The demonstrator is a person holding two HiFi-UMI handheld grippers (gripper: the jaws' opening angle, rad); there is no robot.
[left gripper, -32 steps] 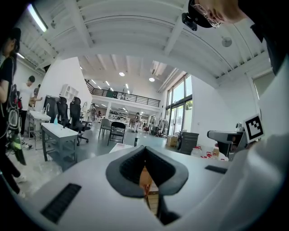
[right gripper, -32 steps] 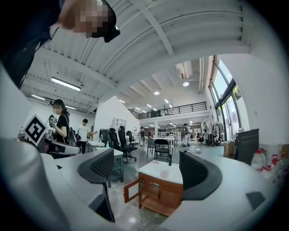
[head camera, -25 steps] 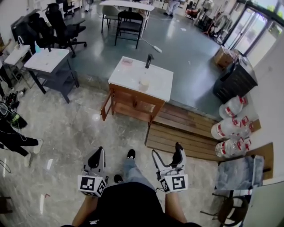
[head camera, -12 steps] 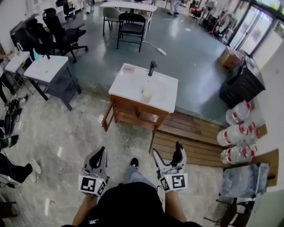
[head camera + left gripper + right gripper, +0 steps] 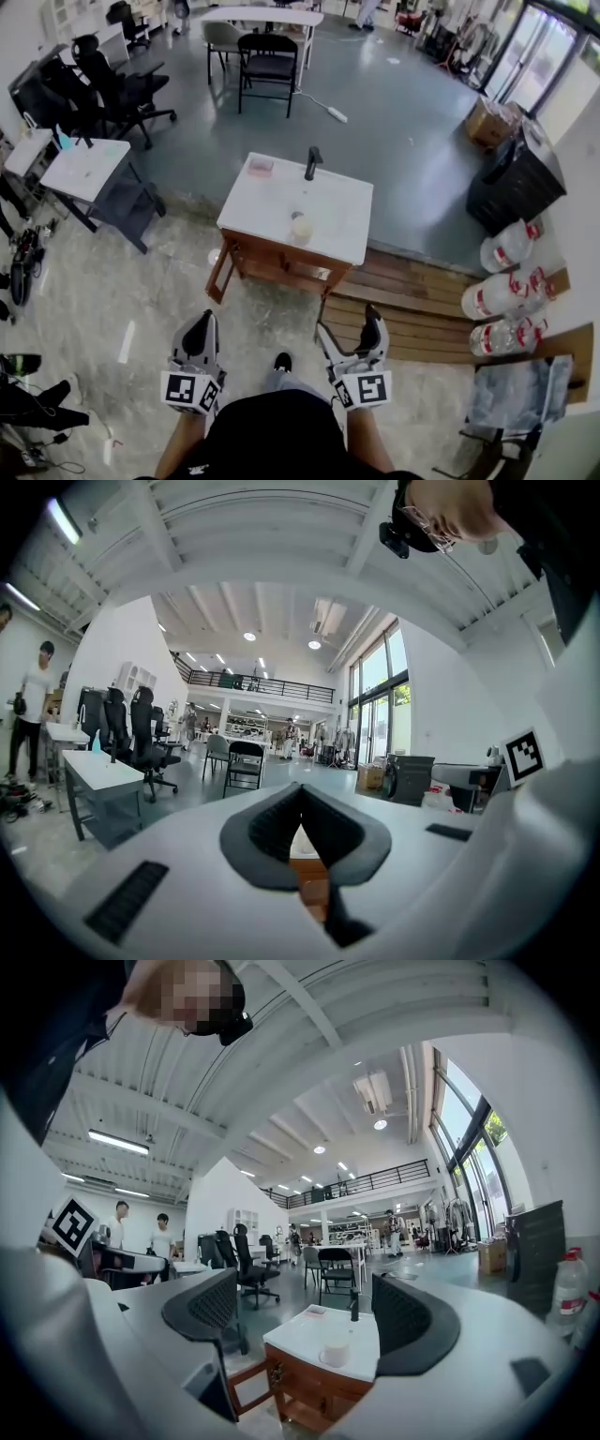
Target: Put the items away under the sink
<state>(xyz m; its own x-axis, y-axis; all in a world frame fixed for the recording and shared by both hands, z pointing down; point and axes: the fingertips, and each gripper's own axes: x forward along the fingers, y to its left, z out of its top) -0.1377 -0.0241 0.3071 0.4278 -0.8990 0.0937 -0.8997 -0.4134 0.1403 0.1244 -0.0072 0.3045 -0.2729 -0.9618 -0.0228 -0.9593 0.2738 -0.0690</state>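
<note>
The sink desk [image 5: 267, 202] stands well ahead, out of reach, with a cup [image 5: 300, 226] and pink dish [image 5: 261, 167] on top, not yet put below. Both claws hang low at the waist, merely carried: left claw [image 5: 203, 323] pressed together on nothing, right claw [image 5: 349, 325] spread and empty.
</note>
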